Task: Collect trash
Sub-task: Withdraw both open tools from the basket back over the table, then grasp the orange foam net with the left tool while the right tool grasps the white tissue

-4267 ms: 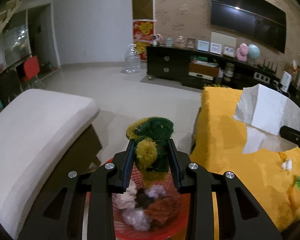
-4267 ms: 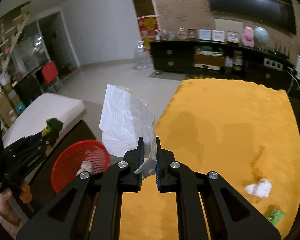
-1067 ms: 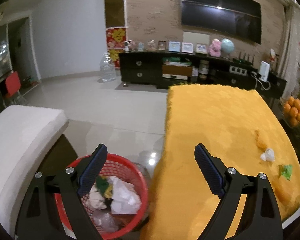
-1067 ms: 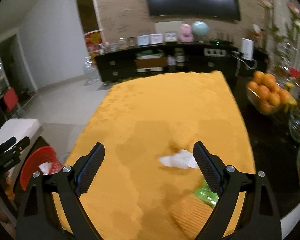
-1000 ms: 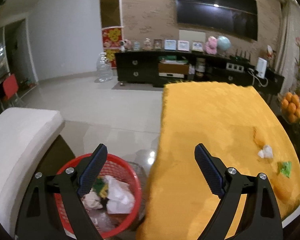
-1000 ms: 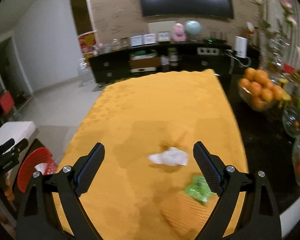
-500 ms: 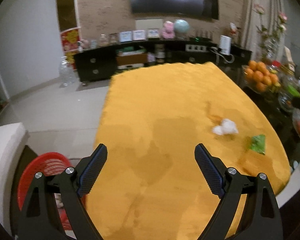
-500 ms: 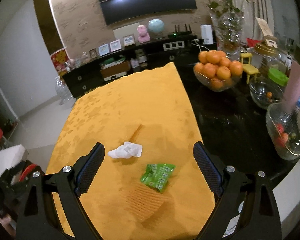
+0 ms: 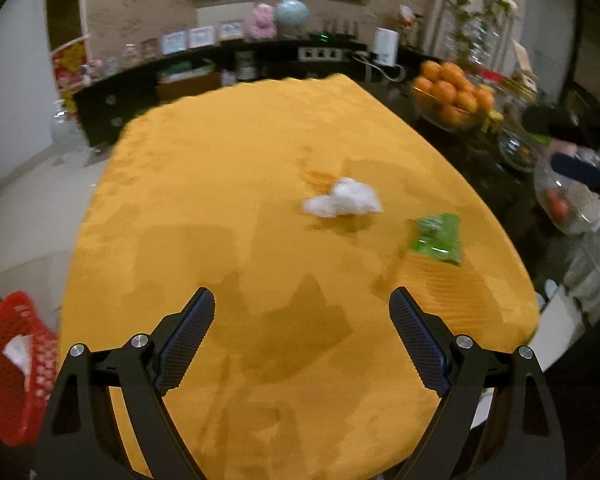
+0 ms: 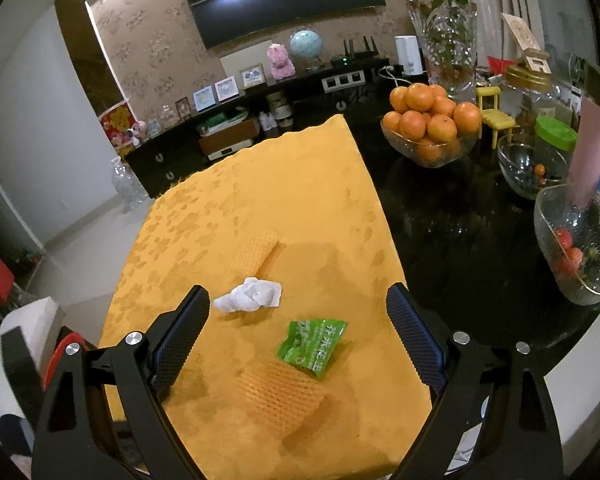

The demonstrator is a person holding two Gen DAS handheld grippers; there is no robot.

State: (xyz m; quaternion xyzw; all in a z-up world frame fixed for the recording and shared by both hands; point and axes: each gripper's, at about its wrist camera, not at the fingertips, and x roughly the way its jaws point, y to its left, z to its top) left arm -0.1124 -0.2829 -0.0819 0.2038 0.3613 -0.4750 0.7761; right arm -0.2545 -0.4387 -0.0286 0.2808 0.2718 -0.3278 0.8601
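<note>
A crumpled white tissue [image 9: 346, 202] [image 10: 250, 300] and a green snack wrapper [image 9: 438, 238] [image 10: 312, 346] lie on the yellow tablecloth [image 9: 220, 184] [image 10: 260, 200]. Two orange foam nets [image 10: 278, 394] rest on the cloth, one near, one beyond the tissue. My left gripper [image 9: 302, 334] hovers open over the cloth, well short of the tissue. My right gripper [image 10: 296, 334] is open above the wrapper and tissue, holding nothing. The red basket [image 9: 8, 364] with trash stands at lower left.
A glass bowl of oranges [image 10: 430, 130], glass jars and bowls [image 10: 576, 248] and a vase [image 10: 450, 40] crowd the dark table to the right. A black sideboard [image 10: 228, 132] and a TV line the far wall. A white seat [image 10: 24, 320] stands left.
My left gripper has swung right from above the red basket to over the yellow cloth, and the basket slid to the lower left. My right gripper shifted right and now holds steady above the wrapper.
</note>
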